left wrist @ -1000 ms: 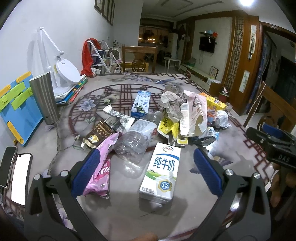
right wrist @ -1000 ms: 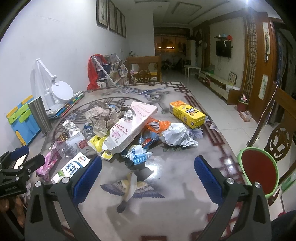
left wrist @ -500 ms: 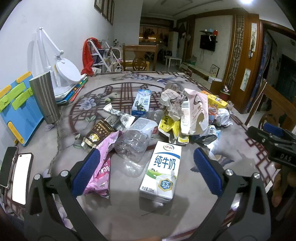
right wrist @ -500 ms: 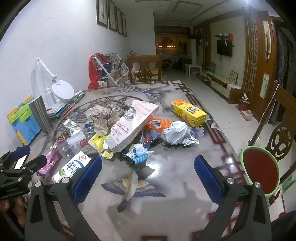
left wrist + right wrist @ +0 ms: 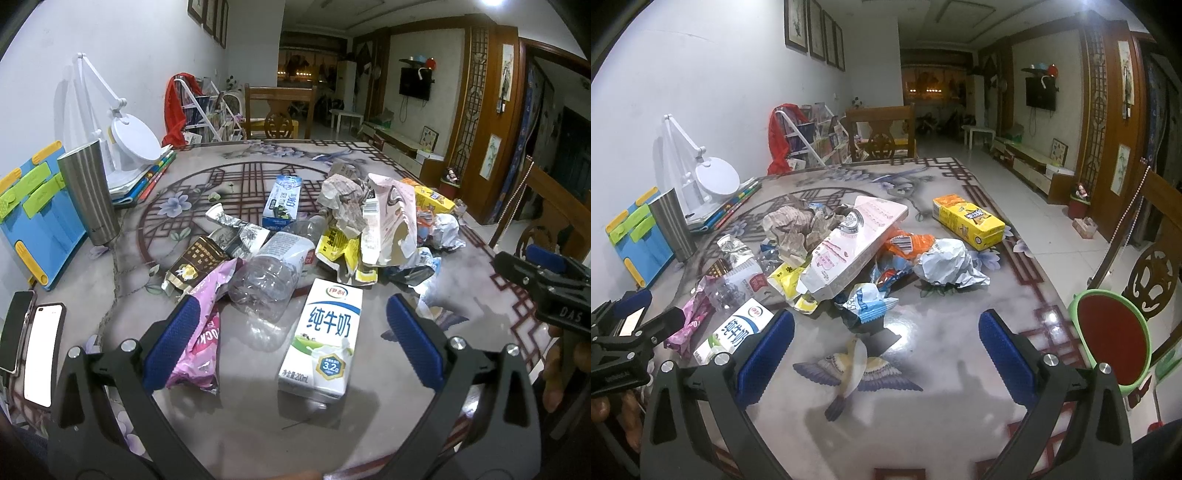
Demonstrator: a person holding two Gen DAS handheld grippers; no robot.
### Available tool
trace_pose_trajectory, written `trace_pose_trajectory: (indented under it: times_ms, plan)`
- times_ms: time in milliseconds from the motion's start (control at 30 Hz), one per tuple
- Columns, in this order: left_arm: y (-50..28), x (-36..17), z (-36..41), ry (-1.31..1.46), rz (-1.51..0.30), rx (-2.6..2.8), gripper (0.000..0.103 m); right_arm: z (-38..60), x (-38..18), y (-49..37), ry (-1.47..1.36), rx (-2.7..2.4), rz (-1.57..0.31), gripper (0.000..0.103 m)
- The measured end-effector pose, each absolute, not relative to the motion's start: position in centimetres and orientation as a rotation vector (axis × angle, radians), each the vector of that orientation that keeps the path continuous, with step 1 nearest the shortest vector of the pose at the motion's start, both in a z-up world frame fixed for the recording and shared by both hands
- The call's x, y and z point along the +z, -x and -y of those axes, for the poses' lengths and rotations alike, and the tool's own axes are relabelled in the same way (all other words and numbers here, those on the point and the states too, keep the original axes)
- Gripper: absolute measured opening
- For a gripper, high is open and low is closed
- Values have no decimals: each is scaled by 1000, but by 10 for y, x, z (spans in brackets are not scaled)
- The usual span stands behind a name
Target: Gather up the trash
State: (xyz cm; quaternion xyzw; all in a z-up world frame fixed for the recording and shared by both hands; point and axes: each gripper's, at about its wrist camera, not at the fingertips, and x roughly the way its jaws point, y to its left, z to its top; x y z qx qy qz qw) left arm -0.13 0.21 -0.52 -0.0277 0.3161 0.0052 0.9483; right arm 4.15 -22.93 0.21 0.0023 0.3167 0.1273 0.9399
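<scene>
the left claw (image 5: 291, 345) hangs wide open just above the patterned marble surface (image 5: 236, 417), holding nothing; the white-and-green milk carton (image 5: 322, 340) lies flat between its blue pads (image 5: 170, 347), and the pink snack wrapper (image 5: 201, 332) lies just beside the left pad. the right claw (image 5: 886, 360) is spread just as wide and empty, low over the painted bird (image 5: 855, 369), near the blue-and-white crumpled wrapper (image 5: 866, 301). in the heap beyond i count one crushed clear plastic bottle (image 5: 275, 275), one pink-and-white torn paper bag (image 5: 849, 245), one yellow juice box (image 5: 967, 220), one ball of grey crumpled paper (image 5: 947, 263). two phones (image 5: 29, 345) lie at the surface's left edge near a steel tumbler (image 5: 88, 197). both claws point level across the surface.
</scene>
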Motion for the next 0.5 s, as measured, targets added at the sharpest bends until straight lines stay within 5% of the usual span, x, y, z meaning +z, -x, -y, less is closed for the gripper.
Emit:
trace_pose_trajectory:
  times_ms: [500]
  plan:
    - [1, -6, -1, 54, -645, 11, 99, 229, 0, -43, 1, 269, -664, 96]
